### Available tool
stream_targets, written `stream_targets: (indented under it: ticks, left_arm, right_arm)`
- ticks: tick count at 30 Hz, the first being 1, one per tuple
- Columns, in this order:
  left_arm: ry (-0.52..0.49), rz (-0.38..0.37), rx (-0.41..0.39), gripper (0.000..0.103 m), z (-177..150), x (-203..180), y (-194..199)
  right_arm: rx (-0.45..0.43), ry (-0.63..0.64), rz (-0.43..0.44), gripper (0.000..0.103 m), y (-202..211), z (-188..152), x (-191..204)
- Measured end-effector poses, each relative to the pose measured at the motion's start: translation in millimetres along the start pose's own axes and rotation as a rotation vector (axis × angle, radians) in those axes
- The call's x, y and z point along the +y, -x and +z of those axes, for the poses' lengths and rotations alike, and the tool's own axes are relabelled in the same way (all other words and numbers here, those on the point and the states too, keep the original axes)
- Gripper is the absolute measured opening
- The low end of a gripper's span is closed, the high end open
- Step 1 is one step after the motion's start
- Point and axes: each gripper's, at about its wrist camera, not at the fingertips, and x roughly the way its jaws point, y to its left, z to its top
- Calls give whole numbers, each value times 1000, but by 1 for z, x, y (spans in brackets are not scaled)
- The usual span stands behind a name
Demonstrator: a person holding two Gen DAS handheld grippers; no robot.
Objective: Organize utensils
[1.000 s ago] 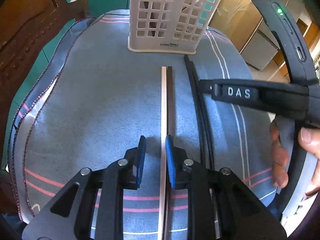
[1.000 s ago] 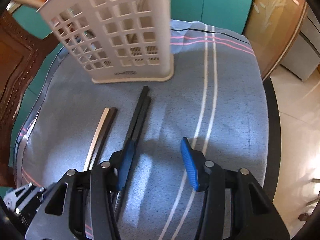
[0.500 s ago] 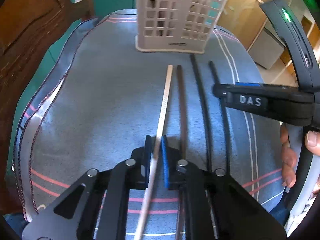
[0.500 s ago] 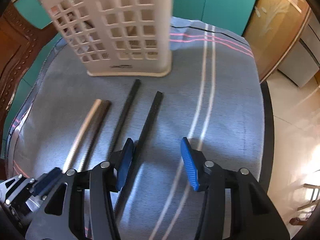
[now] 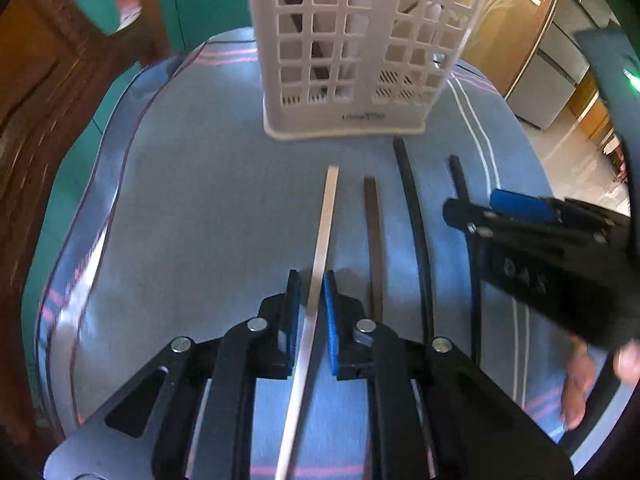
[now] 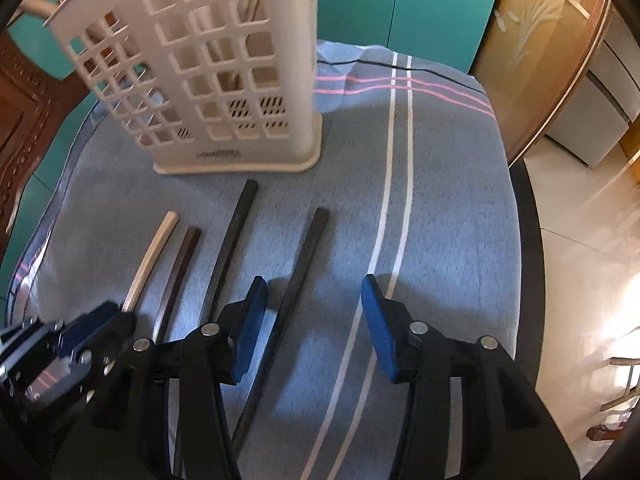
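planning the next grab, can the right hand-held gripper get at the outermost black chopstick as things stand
Probably yes: the right hand-held gripper is open, and the black chopstick lies bare on the cloth between its jaws.

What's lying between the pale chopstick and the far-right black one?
Two sticks: a brown chopstick and another black chopstick, side by side between the pale chopstick and the rightmost black one, clearest in the right wrist view.
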Motion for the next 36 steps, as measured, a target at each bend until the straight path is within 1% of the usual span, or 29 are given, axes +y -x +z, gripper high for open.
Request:
stream_targets:
  ticks: [1,3,5,7,11,12,13,15,16,19,21,23,25,28,31,34,36]
  left_arm:
    - [-12,8,5,14,8,-1,-4]
    - [-27,23,12,18,17,-2,-9]
    - [-36,42,19,29,24,-2,-13]
    - [-42,56,25,35,29,-1,-16]
    - [-52,44,41,36,41,-1,-22]
    - [-57,45,40,36,42,-2,-23]
    - [-59,45,37,37,40,-2,-21]
    - [-55,38,28,37,40,0,-23]
    - [-54,36,26,37,40,0,-23]
    - [-63,34,20,37,32,3,-22]
    - [-63,33,21,37,29,3,-21]
    - [-66,35,26,38,31,3,-22]
    - [-70,40,28,39,35,0,-21]
    - [-75,43,32,39,40,-4,-23]
    - [-94,55,39,39,45,-8,-24]
    - [-114,69,44,39,49,-13,-25]
    - [-121,75,44,39,50,-15,-26]
  right_arm:
    - [-6,-3,0,48,-1,4,-3]
    - [-16,-5,-7,48,-4,9,-6]
    - [-15,1,-14,48,-4,12,-7]
    - [-12,6,-21,48,-5,14,-10]
    - [-11,4,-16,48,-11,15,-9]
    - [-11,1,-6,48,-11,15,-11]
    - [-7,-11,22,48,-11,19,-13]
    - [9,-70,93,48,-11,24,-28]
    - [14,-111,115,48,-9,26,-40]
    - [-5,-163,97,48,0,30,-64]
    - [-22,-199,129,48,5,31,-76]
    - [-28,-197,139,48,4,31,-78]
    - [-30,-165,123,48,1,31,-69]
    - [-28,-102,98,48,-7,28,-44]
    - [-24,-44,49,48,-12,25,-27]
    - [-26,-5,-21,48,-16,26,-14]
    - [-26,-2,-36,48,-16,26,-10]
